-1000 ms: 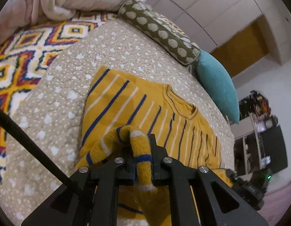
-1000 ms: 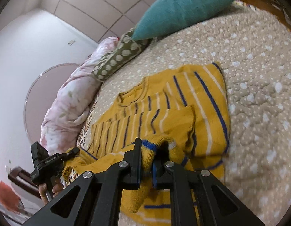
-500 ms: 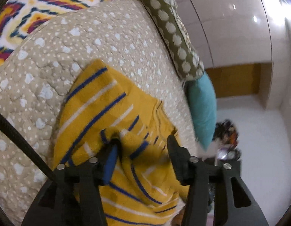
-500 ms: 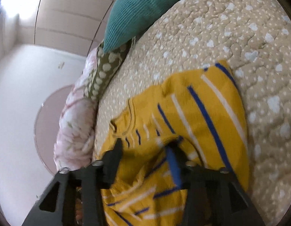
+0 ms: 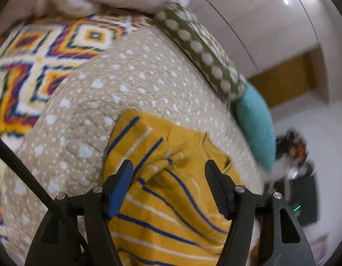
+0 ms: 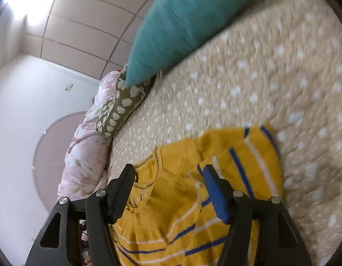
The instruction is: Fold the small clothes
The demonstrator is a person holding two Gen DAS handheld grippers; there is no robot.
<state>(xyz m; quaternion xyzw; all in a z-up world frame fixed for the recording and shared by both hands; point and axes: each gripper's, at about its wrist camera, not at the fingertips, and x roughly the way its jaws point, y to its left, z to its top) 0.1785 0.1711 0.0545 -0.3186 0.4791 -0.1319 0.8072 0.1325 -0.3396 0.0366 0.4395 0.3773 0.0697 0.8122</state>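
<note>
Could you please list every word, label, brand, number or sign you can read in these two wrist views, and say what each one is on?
None can be read in either view.
The yellow striped sweater shows stripes only, no print or tag.
The teal pillow and the dotted quilt carry no lettering.
A small plate on the white wall is too small and blurred to read.

The yellow striped sweater (image 5: 171,199) is a soft, matt, ribbed knit; the beige bedspread (image 5: 126,88) is quilted, puckered cloth; the teal cushion (image 6: 182,22) at twelve o'clock is finely ribbed fabric; the ceiling panels (image 6: 77,33) look smooth and glossy.
</note>
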